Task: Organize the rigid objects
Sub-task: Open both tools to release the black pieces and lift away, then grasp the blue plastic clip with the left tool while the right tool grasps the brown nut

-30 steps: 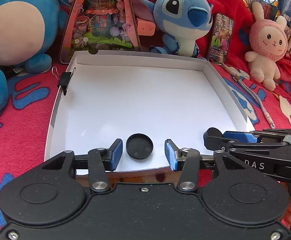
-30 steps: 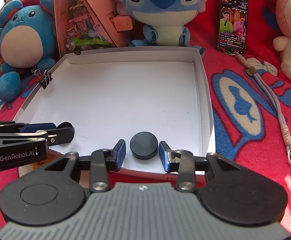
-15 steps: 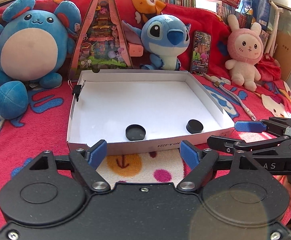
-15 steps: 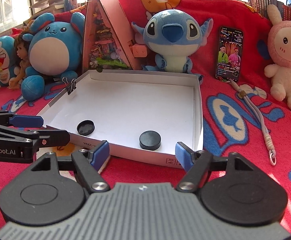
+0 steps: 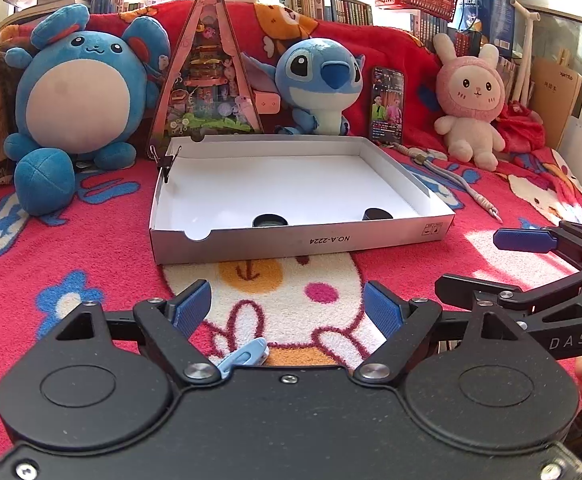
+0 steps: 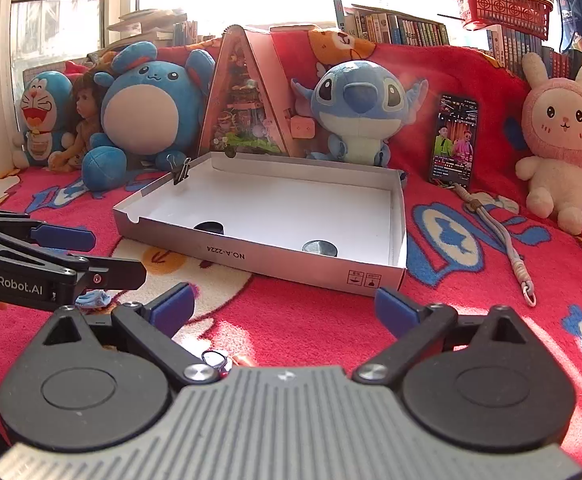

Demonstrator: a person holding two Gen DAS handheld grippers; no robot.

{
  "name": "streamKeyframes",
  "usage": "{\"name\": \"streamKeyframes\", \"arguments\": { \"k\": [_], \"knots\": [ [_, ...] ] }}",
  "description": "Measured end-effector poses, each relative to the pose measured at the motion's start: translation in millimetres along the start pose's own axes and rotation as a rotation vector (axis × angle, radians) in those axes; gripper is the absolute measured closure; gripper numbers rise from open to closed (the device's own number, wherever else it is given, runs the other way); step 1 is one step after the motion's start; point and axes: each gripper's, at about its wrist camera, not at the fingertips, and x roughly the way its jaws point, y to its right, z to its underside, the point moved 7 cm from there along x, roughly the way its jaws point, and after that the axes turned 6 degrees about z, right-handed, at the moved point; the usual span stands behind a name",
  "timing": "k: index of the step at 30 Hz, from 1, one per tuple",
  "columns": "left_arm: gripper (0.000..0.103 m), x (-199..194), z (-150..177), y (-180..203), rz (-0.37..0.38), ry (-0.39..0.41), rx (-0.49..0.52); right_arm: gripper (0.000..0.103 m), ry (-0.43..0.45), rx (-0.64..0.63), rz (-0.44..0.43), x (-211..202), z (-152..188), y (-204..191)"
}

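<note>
A shallow white cardboard box (image 5: 299, 240) (image 6: 275, 258) lies on the red blanket. Two black round discs rest inside near its front wall: a left disc (image 5: 270, 221) (image 6: 208, 227) and a right disc (image 5: 377, 214) (image 6: 319, 247). My left gripper (image 5: 289, 306) is open and empty, in front of the box above the blanket. My right gripper (image 6: 285, 308) is open and empty, in front of the box's right part. Each gripper shows in the other's view, the right one (image 5: 531, 264) and the left one (image 6: 63, 256). A light blue clip (image 5: 243, 356) (image 6: 93, 299) lies on the blanket under the left gripper.
A black binder clip (image 5: 167, 162) (image 6: 181, 172) grips the box's left wall. Plush toys (image 5: 79, 100), a triangular toy house (image 5: 207, 76), a phone (image 5: 387, 106) and a pink bunny (image 5: 471, 104) stand behind the box. A grey cord (image 6: 507, 236) lies to the right. A small wire ring (image 6: 215, 358) lies by the right gripper.
Both grippers let go of their black discs inside the box, opened wider, and pulled back and up away from the box.
</note>
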Motion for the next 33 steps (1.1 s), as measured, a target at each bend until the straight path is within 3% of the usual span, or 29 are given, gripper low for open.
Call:
{"name": "streamKeyframes", "arguments": {
  "k": [12,18,23,33],
  "knots": [
    [0.021,-17,22,-13,-0.108,0.035,-0.002,0.0,0.015,0.053,0.052,-15,26,11],
    [0.03,-30,28,-21,-0.139,0.044,-0.029,0.009,0.009,0.066,0.085,-23,36,22],
    [0.056,-38,32,-26,-0.147,0.046,-0.064,0.02,0.0,0.078,0.103,-28,43,28],
    [0.079,-32,41,-21,-0.116,0.001,-0.09,0.039,-0.038,0.066,0.124,-29,55,30]
  ]
}}
